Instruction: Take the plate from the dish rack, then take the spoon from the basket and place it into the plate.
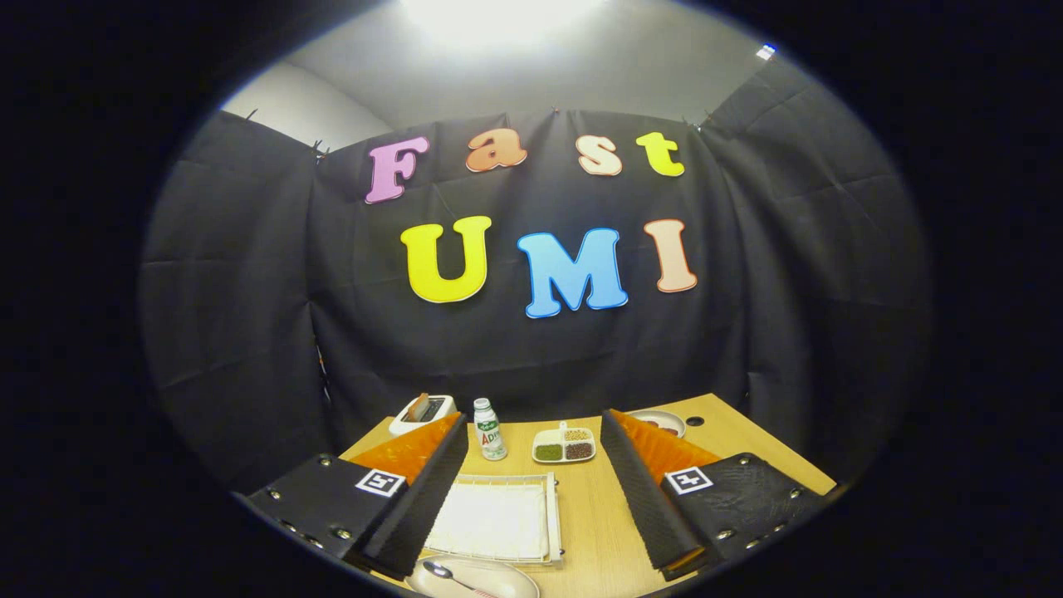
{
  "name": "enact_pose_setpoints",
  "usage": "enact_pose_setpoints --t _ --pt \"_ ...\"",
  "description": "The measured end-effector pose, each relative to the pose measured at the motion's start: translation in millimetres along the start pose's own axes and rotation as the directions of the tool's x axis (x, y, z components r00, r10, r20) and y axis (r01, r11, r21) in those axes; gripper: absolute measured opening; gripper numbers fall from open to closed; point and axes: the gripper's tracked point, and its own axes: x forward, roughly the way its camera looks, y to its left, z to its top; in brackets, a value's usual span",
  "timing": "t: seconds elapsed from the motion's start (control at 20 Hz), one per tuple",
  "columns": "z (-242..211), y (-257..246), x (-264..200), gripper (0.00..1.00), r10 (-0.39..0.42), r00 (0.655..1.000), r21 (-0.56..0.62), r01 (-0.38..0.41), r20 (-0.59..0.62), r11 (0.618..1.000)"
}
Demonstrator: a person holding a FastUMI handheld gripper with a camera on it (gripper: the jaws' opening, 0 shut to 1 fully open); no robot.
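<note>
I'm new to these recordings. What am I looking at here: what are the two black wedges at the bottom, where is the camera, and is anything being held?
The camera rides on a hand-held gripper and looks forward along its two fingers; those are the black wedges with orange backs. They stand apart, open, holding nothing. Below them is a wooden table. Between the fingers lies a white rack or tray; nearer the camera, a plate with a spoon on it. Beyond the fingers stand a small bottle, a divided dish, a toaster and another plate.

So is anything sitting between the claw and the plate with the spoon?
Nothing visible does. The claw is open and empty. The plate lies low between its fingers with the spoon on it, just before the white tray.
</note>
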Motion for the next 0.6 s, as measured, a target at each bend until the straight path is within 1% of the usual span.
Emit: enact_pose_setpoints --t 0.2,0.4,0.5,0.6 --pt "10.6 -16.0 1.3 0.99 -0.019 0.999 0.015 0.019 0.035 1.0" --pt "18.3 -38.0 4.1 0.99 -0.054 0.997 -0.005 0.054 0.061 0.999" --pt "33.6 -44.0 8.3 0.99 -0.029 0.991 -0.031 0.033 0.132 0.999" --pt "47.0 -60.2 12.2 0.98 -0.035 0.977 -0.061 0.048 0.208 0.997"
